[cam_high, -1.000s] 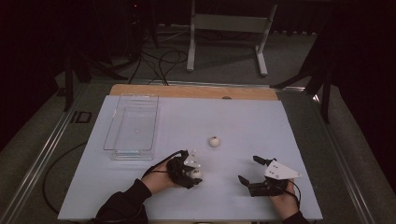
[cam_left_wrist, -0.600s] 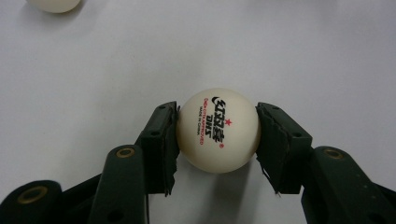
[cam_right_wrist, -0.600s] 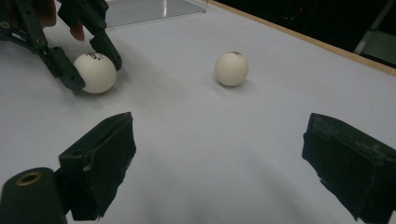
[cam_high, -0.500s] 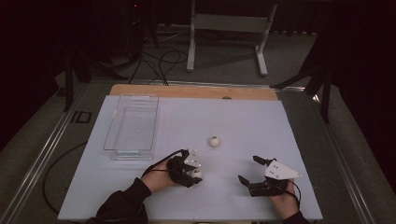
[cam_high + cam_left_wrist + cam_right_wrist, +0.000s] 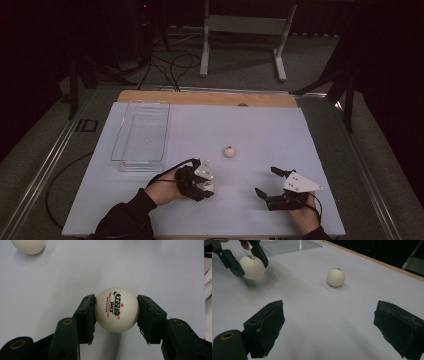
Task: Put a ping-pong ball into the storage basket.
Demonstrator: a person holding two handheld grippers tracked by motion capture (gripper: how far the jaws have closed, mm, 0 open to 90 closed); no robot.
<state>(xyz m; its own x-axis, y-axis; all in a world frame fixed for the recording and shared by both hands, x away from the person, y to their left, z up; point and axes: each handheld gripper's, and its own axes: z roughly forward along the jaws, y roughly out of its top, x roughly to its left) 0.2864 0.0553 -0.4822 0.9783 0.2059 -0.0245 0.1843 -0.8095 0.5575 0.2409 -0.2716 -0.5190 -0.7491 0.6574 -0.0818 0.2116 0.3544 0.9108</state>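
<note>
Left gripper (image 5: pixel 116 311) is clamping the cream-white printed ping-pong ball (image 5: pixel 116 309) between both fingers (image 5: pixel 86 315), low over the white worktop (image 5: pixel 260 130), at about 6 o'clock near the front edge. Grasp looks done; carry and drop are pending, likely into the clear plastic rectangular bin (image 5: pixel 142 135) sitting empty at 10 o'clock. The second plain cream-white ball (image 5: pixel 229 151) is lying loose near centre, untouched. Right gripper (image 5: pixel 273 183) is idling at 4 o'clock, fingers spread wide, holding nothing.
</note>
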